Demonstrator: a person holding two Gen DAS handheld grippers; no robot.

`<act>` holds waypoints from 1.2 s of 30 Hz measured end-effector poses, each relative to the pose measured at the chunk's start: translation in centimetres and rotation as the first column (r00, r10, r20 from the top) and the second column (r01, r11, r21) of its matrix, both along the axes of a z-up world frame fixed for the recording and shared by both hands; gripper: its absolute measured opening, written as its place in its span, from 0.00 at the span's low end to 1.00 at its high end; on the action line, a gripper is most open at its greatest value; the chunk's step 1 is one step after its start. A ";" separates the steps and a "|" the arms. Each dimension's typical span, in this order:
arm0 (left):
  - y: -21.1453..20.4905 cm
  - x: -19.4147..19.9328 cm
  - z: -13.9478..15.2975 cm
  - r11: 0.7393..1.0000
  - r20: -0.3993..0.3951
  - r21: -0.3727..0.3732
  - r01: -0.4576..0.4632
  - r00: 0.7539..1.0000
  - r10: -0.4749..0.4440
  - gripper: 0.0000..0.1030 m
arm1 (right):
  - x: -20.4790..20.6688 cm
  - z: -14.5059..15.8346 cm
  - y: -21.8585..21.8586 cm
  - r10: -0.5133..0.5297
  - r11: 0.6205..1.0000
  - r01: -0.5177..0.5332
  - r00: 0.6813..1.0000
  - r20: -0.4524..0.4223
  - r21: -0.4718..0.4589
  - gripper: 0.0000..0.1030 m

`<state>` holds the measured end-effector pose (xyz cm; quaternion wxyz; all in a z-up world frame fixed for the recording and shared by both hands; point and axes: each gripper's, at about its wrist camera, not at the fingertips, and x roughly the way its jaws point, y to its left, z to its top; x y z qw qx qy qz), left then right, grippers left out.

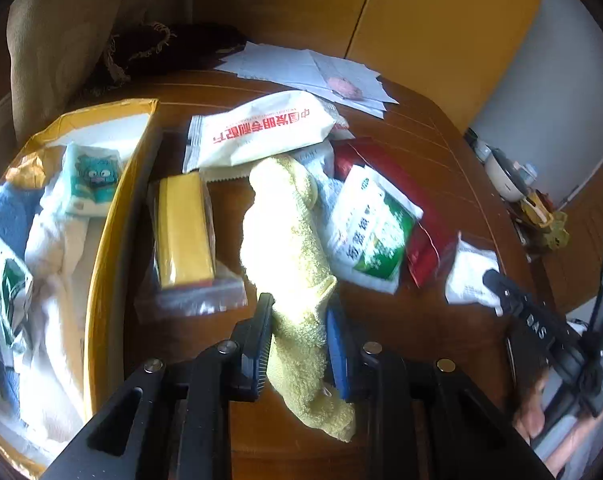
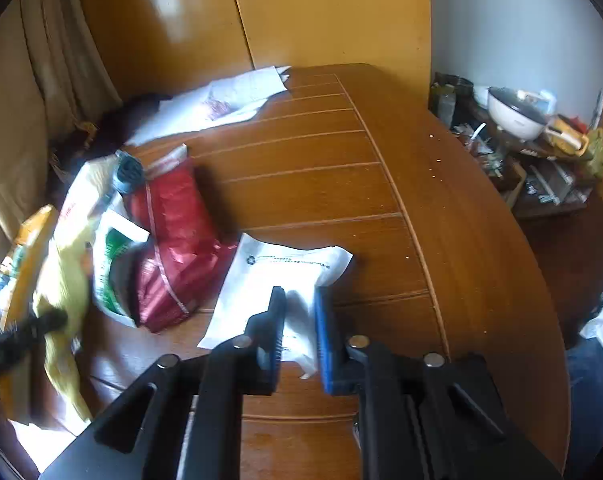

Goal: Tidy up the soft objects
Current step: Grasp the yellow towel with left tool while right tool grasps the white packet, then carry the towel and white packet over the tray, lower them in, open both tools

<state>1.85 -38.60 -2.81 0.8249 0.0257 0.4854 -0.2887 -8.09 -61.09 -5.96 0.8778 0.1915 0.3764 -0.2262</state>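
Now left gripper (image 1: 299, 320) clamps yellow towel (image 1: 285, 236) — right gripper (image 2: 299, 312), white packet (image 2: 277, 276)

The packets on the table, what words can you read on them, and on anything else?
"DAS" on the right gripper arm, in white letters.
Red Chinese characters on the long white packet: upside down, not clearly readable.
Dark Chinese characters on the green and white packet: too blurred.
A logo and a line of small print on the white pouch: too small.

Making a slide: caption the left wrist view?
Left tongs grip a yellow towel beside the yellow box of cloths.
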 end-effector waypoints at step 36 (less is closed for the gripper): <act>11.6 -1.5 7.1 0.932 -0.013 -0.356 -0.064 0.998 0.063 0.37 | -1.5 9.0 9.6 0.249 0.962 -0.271 0.912 0.325 0.021 0.09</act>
